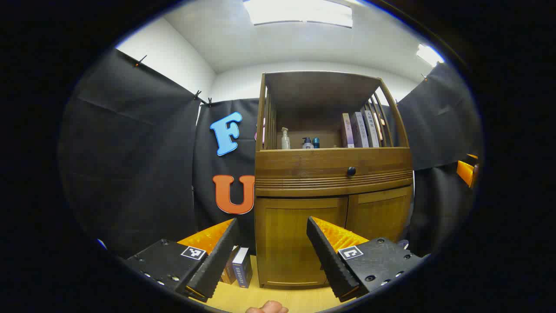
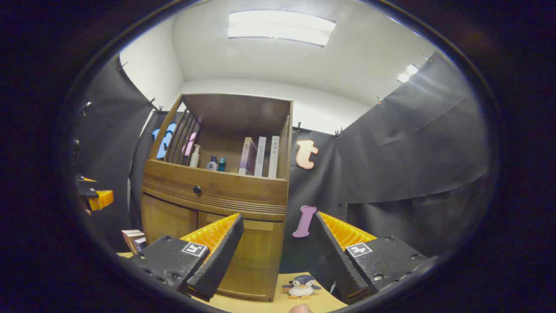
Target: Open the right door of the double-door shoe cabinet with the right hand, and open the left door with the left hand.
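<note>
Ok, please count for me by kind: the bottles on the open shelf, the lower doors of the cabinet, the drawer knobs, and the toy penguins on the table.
bottles: 3
doors: 2, both closed
drawer knob: 1
toy penguin: 1
Total: 7

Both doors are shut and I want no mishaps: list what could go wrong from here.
1. The penguin toy stands by the cabinet's right corner; the right door may sweep it over as it swings.
2. The books beside the left door may be hit likewise.
3. No door handle shows, so the open right gripper or left gripper may slip off an edge.
</note>
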